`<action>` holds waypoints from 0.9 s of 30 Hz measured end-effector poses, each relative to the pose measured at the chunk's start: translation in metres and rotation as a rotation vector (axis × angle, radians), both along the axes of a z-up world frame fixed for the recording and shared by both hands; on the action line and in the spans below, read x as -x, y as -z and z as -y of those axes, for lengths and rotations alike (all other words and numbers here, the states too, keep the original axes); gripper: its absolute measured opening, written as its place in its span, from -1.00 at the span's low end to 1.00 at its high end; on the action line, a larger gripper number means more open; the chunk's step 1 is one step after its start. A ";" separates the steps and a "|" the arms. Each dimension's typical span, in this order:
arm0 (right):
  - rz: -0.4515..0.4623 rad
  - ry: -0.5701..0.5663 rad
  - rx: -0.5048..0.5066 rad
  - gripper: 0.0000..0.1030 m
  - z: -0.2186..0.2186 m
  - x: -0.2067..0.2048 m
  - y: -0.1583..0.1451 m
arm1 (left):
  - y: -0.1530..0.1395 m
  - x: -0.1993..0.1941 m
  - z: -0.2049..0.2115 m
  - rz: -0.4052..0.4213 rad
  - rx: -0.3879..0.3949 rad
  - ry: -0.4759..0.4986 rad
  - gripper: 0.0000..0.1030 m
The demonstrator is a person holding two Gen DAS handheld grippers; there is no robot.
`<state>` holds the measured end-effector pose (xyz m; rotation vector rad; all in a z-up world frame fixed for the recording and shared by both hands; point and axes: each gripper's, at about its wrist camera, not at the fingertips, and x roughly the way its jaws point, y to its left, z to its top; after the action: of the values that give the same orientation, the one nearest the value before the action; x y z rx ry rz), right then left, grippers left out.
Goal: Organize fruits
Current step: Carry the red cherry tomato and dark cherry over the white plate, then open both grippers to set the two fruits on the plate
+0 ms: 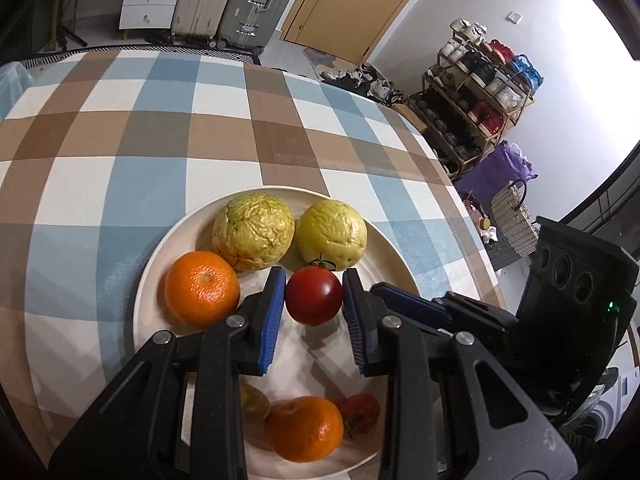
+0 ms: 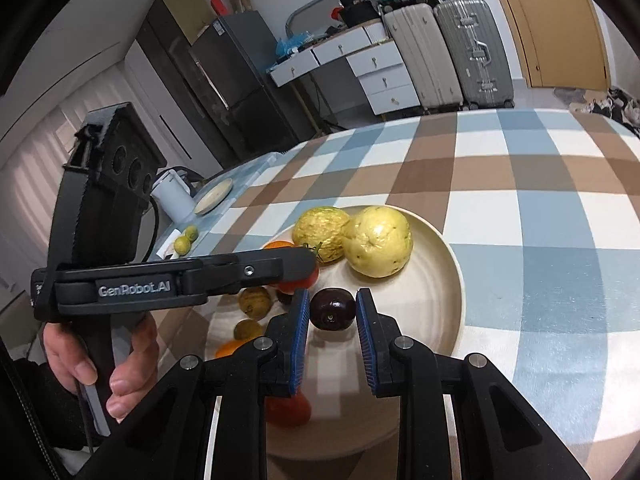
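Note:
My left gripper (image 1: 314,276) is shut on a red tomato (image 1: 314,300), held just above a cream plate (image 1: 152,272). On that plate lie two wrinkled yellow fruits (image 1: 253,236) (image 1: 331,234), an orange (image 1: 202,294) and, nearer me, a second orange (image 1: 304,428). In the right wrist view my right gripper (image 2: 333,296) is shut on a small dark red fruit (image 2: 333,309) over the same plate (image 2: 456,280). The left gripper (image 2: 310,268) reaches in from the left there, carried by a hand (image 2: 120,364). Its finger hides part of the tomato.
A checked blue, brown and white cloth (image 1: 200,140) covers the table. At its far left end stand a white kettle (image 2: 172,196), a small plate (image 2: 214,196) and two limes (image 2: 184,242). Beyond the table's right edge stands a shoe rack (image 1: 480,100).

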<state>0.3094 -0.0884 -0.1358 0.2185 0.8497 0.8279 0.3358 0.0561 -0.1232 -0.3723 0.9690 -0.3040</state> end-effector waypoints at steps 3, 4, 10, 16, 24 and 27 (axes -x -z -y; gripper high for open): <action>-0.004 -0.003 0.000 -0.53 -0.001 -0.006 0.003 | 0.002 -0.003 0.001 -0.001 0.005 0.002 -0.49; -0.002 -0.008 0.005 -0.53 -0.003 -0.007 0.003 | 0.002 -0.004 0.001 -0.001 0.002 0.001 -0.49; 0.012 -0.019 0.023 -0.53 -0.012 -0.007 0.001 | -0.003 -0.004 0.001 0.008 0.021 -0.001 -0.48; 0.006 0.014 -0.015 -0.06 -0.001 -0.002 -0.004 | -0.016 0.005 0.002 0.022 0.018 0.002 -0.39; 0.069 0.088 -0.054 0.52 0.028 0.028 -0.029 | -0.045 0.041 0.003 0.087 -0.010 -0.017 0.04; 0.091 0.121 -0.057 0.67 0.038 0.040 -0.039 | -0.058 0.060 0.004 0.120 -0.044 -0.033 0.28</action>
<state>0.2693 -0.1261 -0.0967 0.2782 0.7215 0.7438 0.2761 0.0520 -0.0654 -0.3261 0.8498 -0.2721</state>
